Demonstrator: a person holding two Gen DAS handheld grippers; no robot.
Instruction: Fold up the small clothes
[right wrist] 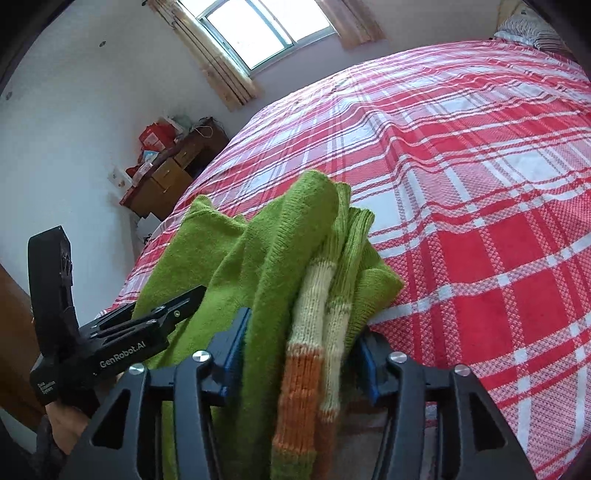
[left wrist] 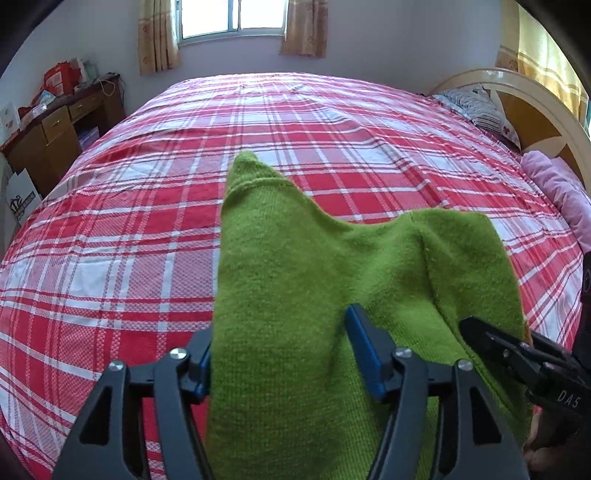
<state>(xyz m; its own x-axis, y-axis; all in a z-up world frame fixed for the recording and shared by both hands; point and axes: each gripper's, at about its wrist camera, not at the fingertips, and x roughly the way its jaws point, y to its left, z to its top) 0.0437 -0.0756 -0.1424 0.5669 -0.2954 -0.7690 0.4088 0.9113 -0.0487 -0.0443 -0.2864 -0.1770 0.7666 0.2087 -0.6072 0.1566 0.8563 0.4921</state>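
A small green knit sweater (left wrist: 314, 280) with cream and orange striped cuffs (right wrist: 314, 325) is held up over the near edge of the bed. My left gripper (left wrist: 280, 354) has its blue-padded fingers (left wrist: 364, 350) around a thick fold of the green knit, which hangs between them. My right gripper (right wrist: 299, 354) is closed on the bunched sweater and its sleeves. It also shows in the left wrist view (left wrist: 524, 358) at the right edge. The left gripper shows in the right wrist view (right wrist: 147, 325) at the left, pressed into the cloth.
The bed (left wrist: 295, 147) has a red and white plaid sheet. A wooden desk (left wrist: 55, 125) with clutter stands at the left wall. A pillow (left wrist: 476, 103), a headboard (left wrist: 535, 107) and a pink garment (left wrist: 561, 188) are at the right. A window (left wrist: 232, 18) is behind.
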